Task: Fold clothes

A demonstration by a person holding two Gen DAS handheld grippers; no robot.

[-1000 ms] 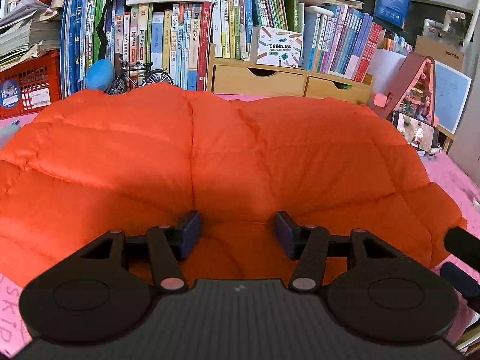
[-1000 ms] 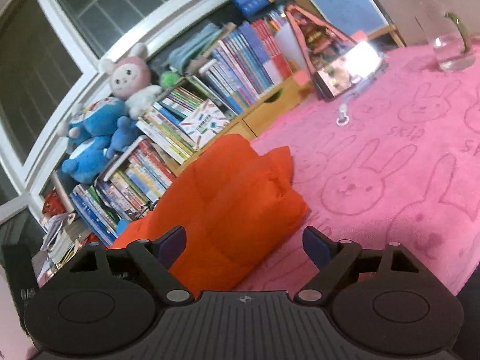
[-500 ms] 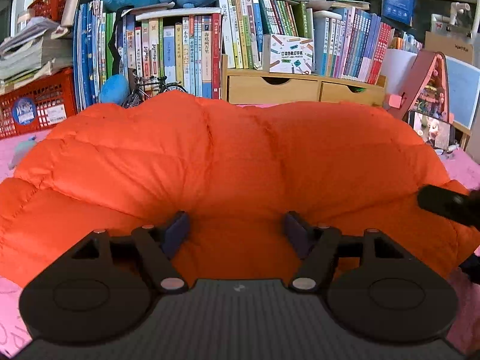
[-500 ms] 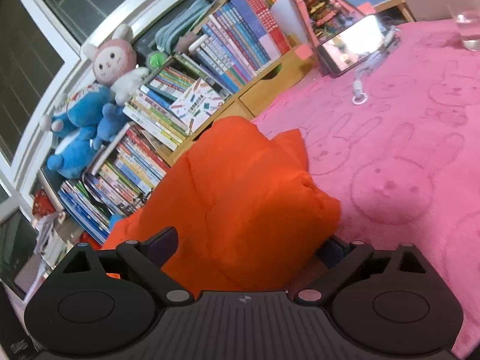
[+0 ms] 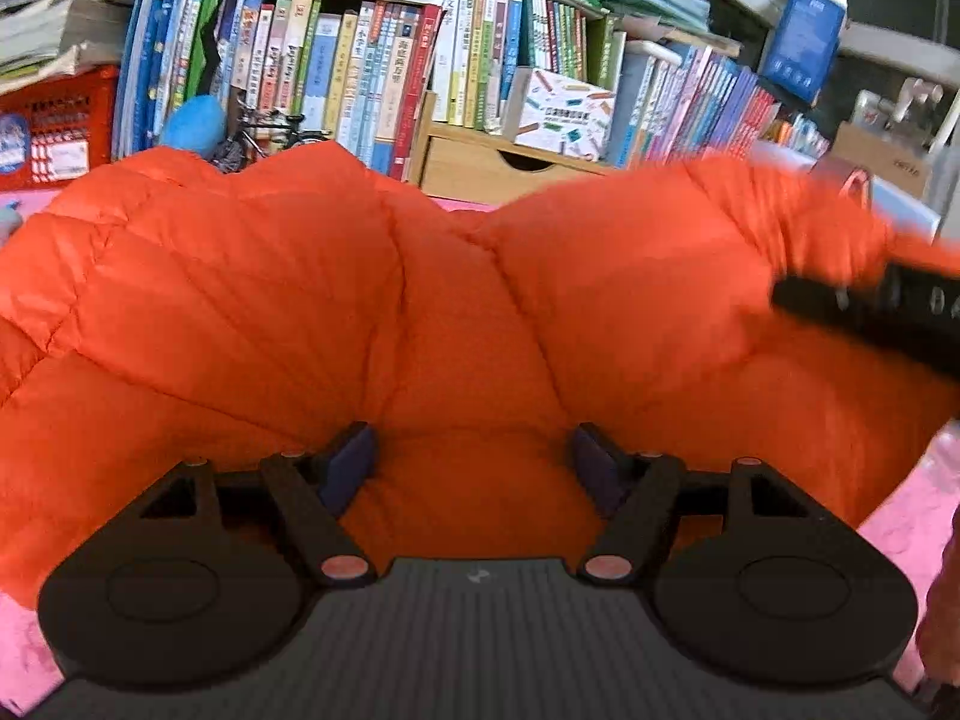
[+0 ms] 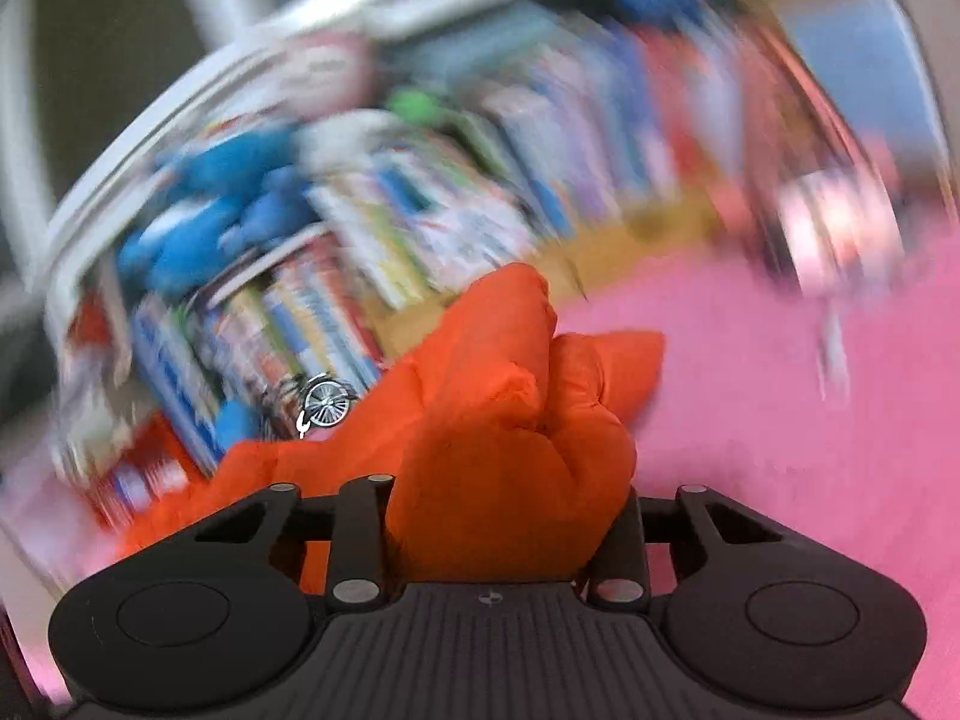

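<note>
On pink rabbit-print cloth (image 6: 780, 420), orange puffer jacket (image 5: 450, 312) lies spread before bookshelf (image 5: 372, 78). Left gripper (image 5: 474, 462) at near hem, fingers apart, padding bulging between, pads not squeezing. Right gripper (image 6: 504, 516) jaws just closing, now clamped on bunched jacket corner (image 6: 510, 420), raised off cloth. Right view motion-blurred.
</note>
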